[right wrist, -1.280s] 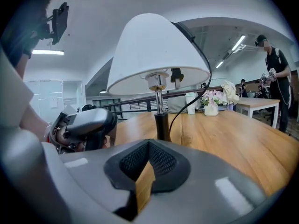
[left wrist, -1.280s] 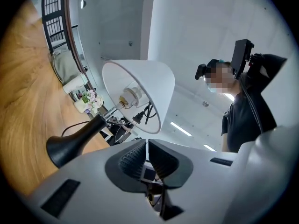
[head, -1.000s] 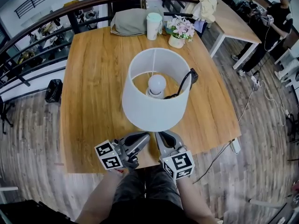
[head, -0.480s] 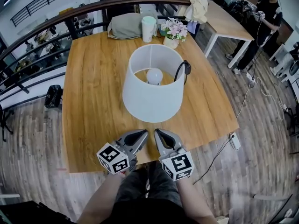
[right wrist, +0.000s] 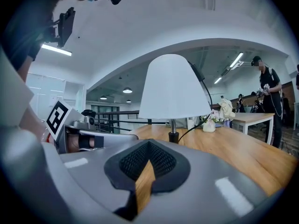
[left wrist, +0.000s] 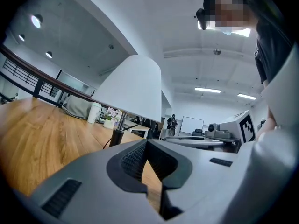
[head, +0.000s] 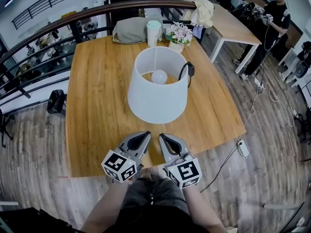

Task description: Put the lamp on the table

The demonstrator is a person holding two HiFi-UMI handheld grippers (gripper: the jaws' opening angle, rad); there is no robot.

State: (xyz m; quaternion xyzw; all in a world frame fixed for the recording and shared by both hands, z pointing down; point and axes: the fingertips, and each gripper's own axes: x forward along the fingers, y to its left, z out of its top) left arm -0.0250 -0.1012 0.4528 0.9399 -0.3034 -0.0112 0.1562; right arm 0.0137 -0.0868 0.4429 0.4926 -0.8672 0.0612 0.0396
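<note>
The lamp (head: pixel 158 93), with a white drum shade and a bare bulb (head: pixel 159 76), stands upright in the middle of the wooden table (head: pixel 97 101). Its black cord (head: pixel 187 71) hangs over the shade's right rim. My left gripper (head: pixel 145 138) and right gripper (head: pixel 164 139) sit side by side over the table's front edge, just short of the shade, both shut and empty. In the left gripper view the lamp (left wrist: pixel 131 90) rises ahead of the shut left gripper (left wrist: pixel 147 143). The right gripper view has the lamp (right wrist: pixel 173 90) beyond the shut right gripper (right wrist: pixel 148 146).
At the table's far edge are a grey-green cushion (head: pixel 130 29), a pale cup (head: pixel 153 32) and a small flower pot (head: pixel 179 34). A dark railing (head: pixel 48 28) runs behind. A second table (head: pixel 233 23) and a standing person (head: pixel 272 18) are at the right. A power strip (head: pixel 243 148) lies on the floor.
Both grippers have drawn back a little from the lamp shade toward the table's front edge. The lamp stands where it was.
</note>
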